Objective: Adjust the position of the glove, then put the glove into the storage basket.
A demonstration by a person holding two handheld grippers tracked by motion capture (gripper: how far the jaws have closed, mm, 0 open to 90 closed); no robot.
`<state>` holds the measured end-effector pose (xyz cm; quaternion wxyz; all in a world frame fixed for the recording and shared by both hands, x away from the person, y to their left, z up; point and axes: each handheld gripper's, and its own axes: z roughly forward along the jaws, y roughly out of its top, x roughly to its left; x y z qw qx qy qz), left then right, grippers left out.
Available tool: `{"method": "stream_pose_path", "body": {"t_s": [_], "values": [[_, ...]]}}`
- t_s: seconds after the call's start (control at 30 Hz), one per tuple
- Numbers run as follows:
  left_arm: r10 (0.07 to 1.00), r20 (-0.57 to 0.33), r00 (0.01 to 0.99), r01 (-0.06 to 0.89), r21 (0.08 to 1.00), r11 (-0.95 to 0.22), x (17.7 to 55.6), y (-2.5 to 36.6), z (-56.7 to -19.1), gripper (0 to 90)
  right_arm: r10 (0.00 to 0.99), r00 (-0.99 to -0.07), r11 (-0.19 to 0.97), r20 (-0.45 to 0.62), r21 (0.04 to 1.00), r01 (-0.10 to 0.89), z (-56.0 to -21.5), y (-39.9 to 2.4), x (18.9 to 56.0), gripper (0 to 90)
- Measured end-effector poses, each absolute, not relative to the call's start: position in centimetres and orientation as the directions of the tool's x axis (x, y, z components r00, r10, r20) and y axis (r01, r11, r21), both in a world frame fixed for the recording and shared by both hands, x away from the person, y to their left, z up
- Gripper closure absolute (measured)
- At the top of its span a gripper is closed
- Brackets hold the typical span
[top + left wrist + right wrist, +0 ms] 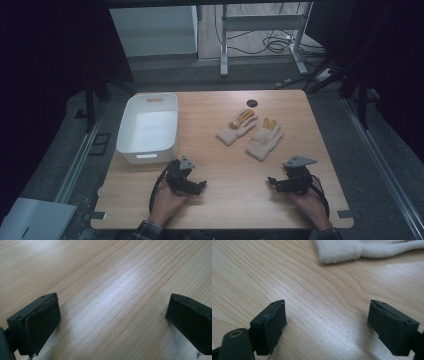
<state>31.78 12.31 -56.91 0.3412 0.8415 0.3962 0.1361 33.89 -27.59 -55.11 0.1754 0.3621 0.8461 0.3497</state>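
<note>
Two cream work gloves with yellow fingers lie side by side at the middle-right of the wooden table, the left glove and the right glove. My left gripper rests low near the table's front edge, left of centre, and my right gripper near the front right. In the left gripper view the left gripper stands open over bare wood. In the right gripper view the right gripper is open too, with a cream glove cuff a short way beyond its jaws.
A white plastic bin stands at the table's left side, nothing visible inside. A small black round hole sits near the far edge. Bare tabletop spreads between the grippers and the gloves. Beyond the table are desk legs and cables on the floor.
</note>
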Motion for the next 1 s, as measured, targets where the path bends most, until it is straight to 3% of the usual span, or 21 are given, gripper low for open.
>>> {"method": "stream_pose_path", "body": {"t_s": [0.63,1.0], "values": [[0.761,-0.043,0.647,0.573,0.687,-0.447,31.9,12.3,-56.9,0.8,0.741,-0.67,0.487,-0.039,0.718,0.497,-55.1,-27.7,33.9,14.6],[0.761,-0.043,0.647,0.572,0.687,-0.448,31.9,12.3,-56.9,0.8,0.74,-0.672,0.479,-0.041,0.732,0.484,-54.0,-27.7,34.5,20.1]]}}
